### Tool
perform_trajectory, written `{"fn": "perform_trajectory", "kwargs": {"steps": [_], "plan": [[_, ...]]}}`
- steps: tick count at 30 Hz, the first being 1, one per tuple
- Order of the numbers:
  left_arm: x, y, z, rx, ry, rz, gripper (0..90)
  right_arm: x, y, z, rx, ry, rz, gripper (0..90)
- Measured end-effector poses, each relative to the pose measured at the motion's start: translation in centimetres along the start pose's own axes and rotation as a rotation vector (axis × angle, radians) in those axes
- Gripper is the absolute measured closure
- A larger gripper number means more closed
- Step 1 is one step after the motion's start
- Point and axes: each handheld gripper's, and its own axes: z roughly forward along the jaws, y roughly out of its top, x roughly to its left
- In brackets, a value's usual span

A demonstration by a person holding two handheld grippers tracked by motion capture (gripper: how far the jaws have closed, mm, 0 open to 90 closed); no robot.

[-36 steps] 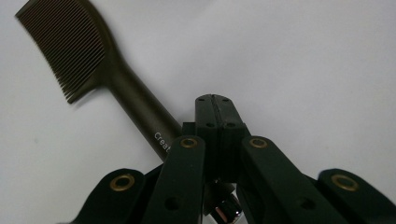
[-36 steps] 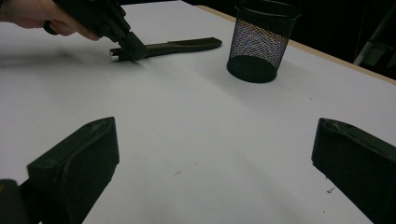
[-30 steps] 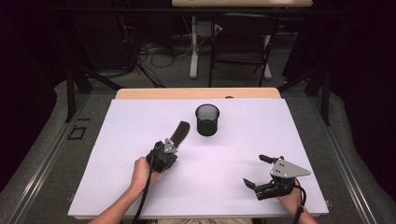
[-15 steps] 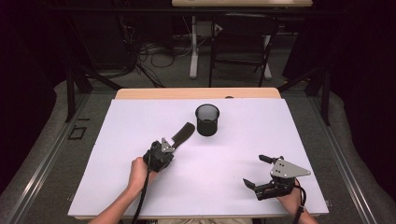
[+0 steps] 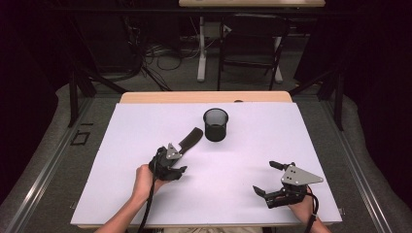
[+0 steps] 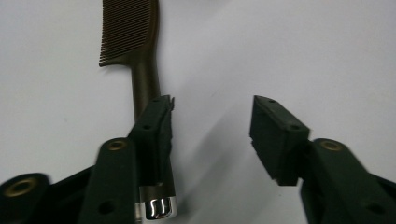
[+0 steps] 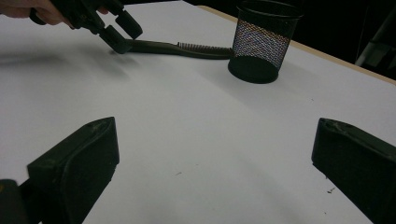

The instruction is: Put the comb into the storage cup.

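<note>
From the high view, the left gripper [image 5: 180,162] sits near the middle of the white table [image 5: 121,194] with its jaws parted, having just been opening, and the dark comb [image 5: 189,139] lies flat on the sheet, its handle end reaching under the gripper's tip and its toothed end pointing toward the black mesh cup [image 5: 215,124], which stands upright just beside it; whether a pad touches the handle here is too small to tell. The right gripper [image 5: 266,178] rests well apart near the front right of the table, jaws spread wide and nothing between them (the grey plate on top hides part of its body). In the left gripper view, the left gripper [image 6: 212,123] is released: the comb [image 6: 140,70] lies alongside the one jaw, its handle partly hidden behind it, while the other jaw stands clear over bare table, and the comb's toothed head is cut off by the top edge. In the right gripper view, the right gripper [image 7: 215,149] gapes over empty white surface, and farther off the left gripper [image 7: 114,35] touches down at the comb [image 7: 187,48], whose far end meets the foot of the mesh cup [image 7: 261,44]
</note>
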Motion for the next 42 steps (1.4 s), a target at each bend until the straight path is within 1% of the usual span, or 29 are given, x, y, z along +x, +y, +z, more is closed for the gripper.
{"fn": "perform_trajectory", "kwargs": {"steps": [1,2,6,9,13,16,21,22,24,26,28,29,30,36,39,42], "plan": [[0.0,0.0,-0.1,0.0,0.005,-0.004,41.8,0.0,0.0,0.0,-0.002,0.001,0.001,0.5],[0.1,0.0,-0.3,0.0,0.0,-0.004,37.1,0.0,0.0,0.1,0.0,0.0,-0.001,0.5],[0.6,0.2,-0.7,-0.01,-0.004,-0.017,24.8,0.0,0.0,0.1,0.001,0.001,-0.001,0.5],[1.0,0.2,-0.9,-0.004,0.004,-0.025,17.7,0.0,0.0,0.1,0.0,0.0,-0.003,0.5],[1.4,0.2,-0.8,0.01,0.007,-0.035,13.7,-0.1,0.0,0.1,0.006,-0.001,-0.004,0.5],[1.7,0.3,-0.8,0.024,0.015,-0.032,10.5,-0.1,0.0,0.1,0.005,-0.001,-0.006,0.5],[2.3,0.5,-1.0,0.024,0.019,-0.05,8.1,0.0,0.0,0.2,0.006,0.0,-0.01,0.5],[2.4,0.6,-1.1,0.029,0.023,-0.047,7.1,0.0,0.0,0.2,0.007,-0.001,-0.007,0.5],[2.7,0.7,-1.1,0.03,0.017,-0.059,5.5,-0.1,0.0,0.2,0.006,-0.003,-0.006,0.5],[2.9,0.8,-1.2,0.04,0.022,-0.058,4.2,-0.1,0.0,0.2,0.009,-0.005,0.0,0.5],[3.1,0.9,-1.3,0.042,0.018,-0.068,2.8,0.0,-0.1,0.1,0.01,-0.008,-0.002,0.5],[3.2,0.9,-1.2,0.05,0.014,-0.07,2.3,0.0,-0.1,0.1,0.011,-0.008,-0.001,0.5],[3.3,0.9,-1.3,0.053,0.017,-0.071,1.6,0.0,-0.1,0.1,0.011,-0.008,0.0,0.5],[3.8,1.4,-1.2,0.074,0.005,-0.083,0.3,0.0,-0.1,0.3,0.007,-0.002,0.008,0.3],[4.1,1.8,-1.0,0.086,0.005,-0.091,0.0,0.0,-0.1,0.2,0.009,-0.003,0.005,0.3],[4.4,2.0,-0.8,0.095,-0.004,-0.096,0.0,0.0,-0.2,0.3,0.014,-0.006,0.0,0.3]]}}
